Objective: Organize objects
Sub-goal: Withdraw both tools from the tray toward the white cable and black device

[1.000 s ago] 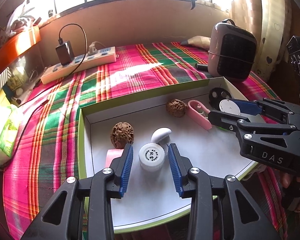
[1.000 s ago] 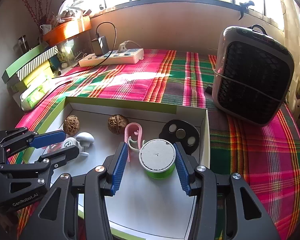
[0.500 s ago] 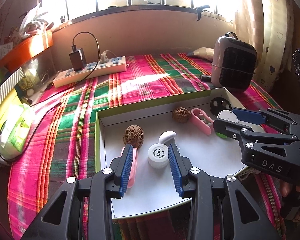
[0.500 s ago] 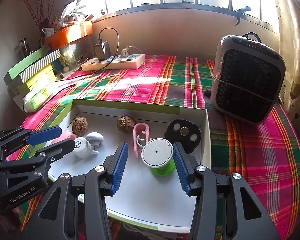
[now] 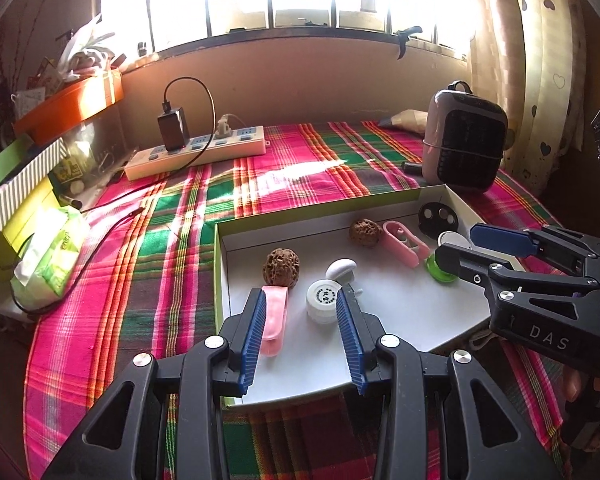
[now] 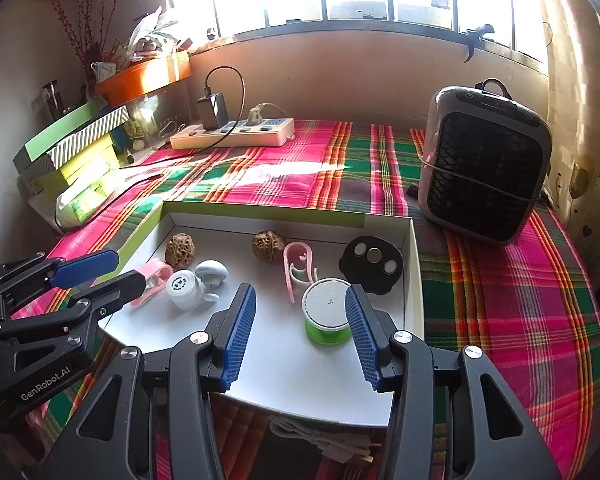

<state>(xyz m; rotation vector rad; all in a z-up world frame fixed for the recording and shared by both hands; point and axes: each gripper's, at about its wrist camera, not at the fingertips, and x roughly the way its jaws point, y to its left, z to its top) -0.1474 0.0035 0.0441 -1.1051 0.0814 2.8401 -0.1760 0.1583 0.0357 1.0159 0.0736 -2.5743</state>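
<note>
White round jar (image 5: 322, 300) and pink clip (image 5: 274, 318), lying on the floor of the shallow white tray (image 5: 392, 316), near its left wall. Both now appear smaller and farther off than a second ago, and more of the plaid cloth (image 5: 140, 264) shows around the tray: the left gripper (image 5: 300, 336) has drawn back, empty, its jaws wide apart. The jar sits just ahead of the right-hand pad; the clip lies along the left-hand pad. No contact with either is evident.

Green spool (image 6: 327, 316) with a white top, standing upright toward the tray's right side. The right gripper (image 6: 300, 330) has likewise pulled away, open and holding nothing; the spool stands against its right-hand pad.

Two walnuts (image 5: 281, 266) (image 5: 365, 233), a white mushroom-shaped piece (image 5: 340, 270) and a black disc (image 6: 371, 258) rest undisturbed. The retreat suggests that no pick is under way and sorting is yet to start.
</note>
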